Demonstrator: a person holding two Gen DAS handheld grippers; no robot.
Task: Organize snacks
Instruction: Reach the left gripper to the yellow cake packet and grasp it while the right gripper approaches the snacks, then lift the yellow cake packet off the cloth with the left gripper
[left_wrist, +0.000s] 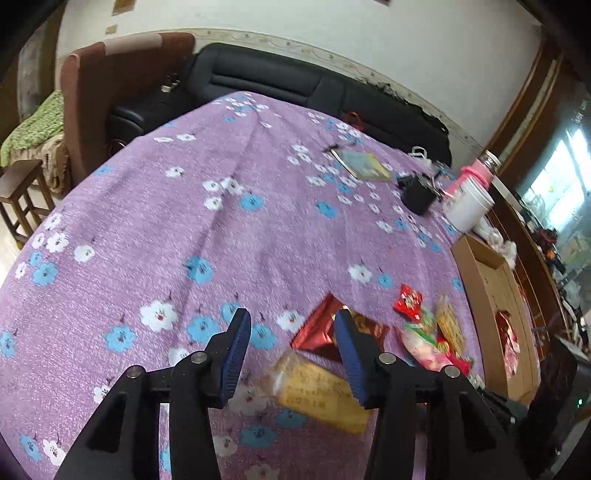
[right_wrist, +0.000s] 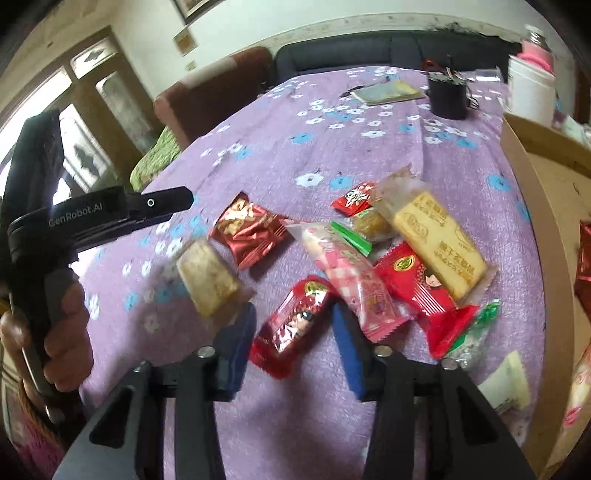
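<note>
Right gripper over the snack pile

The right gripper (right_wrist: 291, 325) hung with jaws parted around a red packet (right_wrist: 291, 328); a pink packet (right_wrist: 351, 280) lay just ahead.

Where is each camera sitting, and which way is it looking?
Left wrist view: sits on the left gripper, looking down and forward over the purple tablecloth; its two blue-padded fingers show, open above a yellow cake packet.
Right wrist view: sits on the right gripper, looking down at the snack pile; its fingers show with a red packet between them, plus the person's hand holding the other gripper.
Both show: the tablecloth, the foil red packet, the white jar.
</note>
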